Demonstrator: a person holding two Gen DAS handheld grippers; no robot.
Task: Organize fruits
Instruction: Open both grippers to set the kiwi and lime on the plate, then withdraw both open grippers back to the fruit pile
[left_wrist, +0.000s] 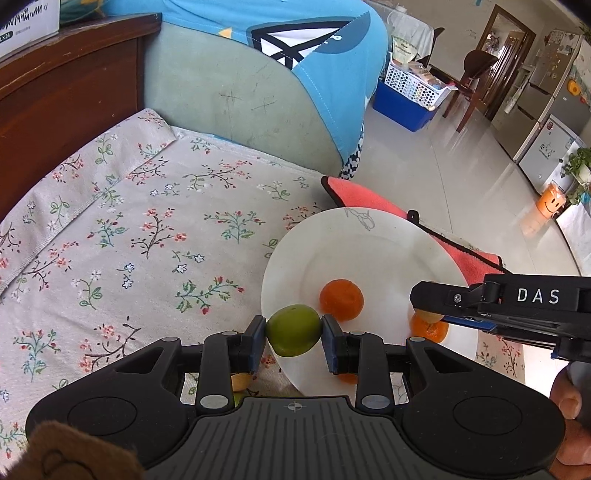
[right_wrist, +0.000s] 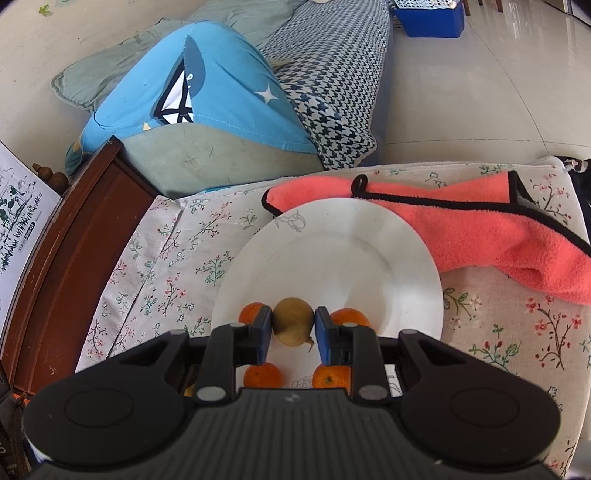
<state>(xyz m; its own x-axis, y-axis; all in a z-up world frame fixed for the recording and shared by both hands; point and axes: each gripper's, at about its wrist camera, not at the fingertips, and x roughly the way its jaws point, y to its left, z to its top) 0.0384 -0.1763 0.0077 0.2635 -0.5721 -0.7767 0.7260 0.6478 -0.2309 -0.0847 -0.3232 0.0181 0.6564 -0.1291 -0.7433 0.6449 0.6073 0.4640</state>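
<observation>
A white plate (left_wrist: 369, 251) lies on the floral cloth; it also shows in the right wrist view (right_wrist: 343, 251). My left gripper (left_wrist: 293, 330) is shut on a green fruit (left_wrist: 293, 329) at the plate's near left rim. An orange (left_wrist: 341, 299) sits on the plate beside it. My right gripper (right_wrist: 294, 328) is shut on a yellow-brown fruit (right_wrist: 293, 321) over the plate's near part; it also shows from the side in the left wrist view (left_wrist: 428, 314), above another orange (left_wrist: 428, 328). Several oranges (right_wrist: 263, 374) lie on the plate under my right gripper.
A coral towel (right_wrist: 480, 229) lies behind and right of the plate. A floral cloth (left_wrist: 129, 240) covers the surface. A blue cushion (right_wrist: 207, 96) and a wooden cabinet (right_wrist: 74, 240) stand at the back left. A small yellow fruit (left_wrist: 240, 380) lies under my left gripper.
</observation>
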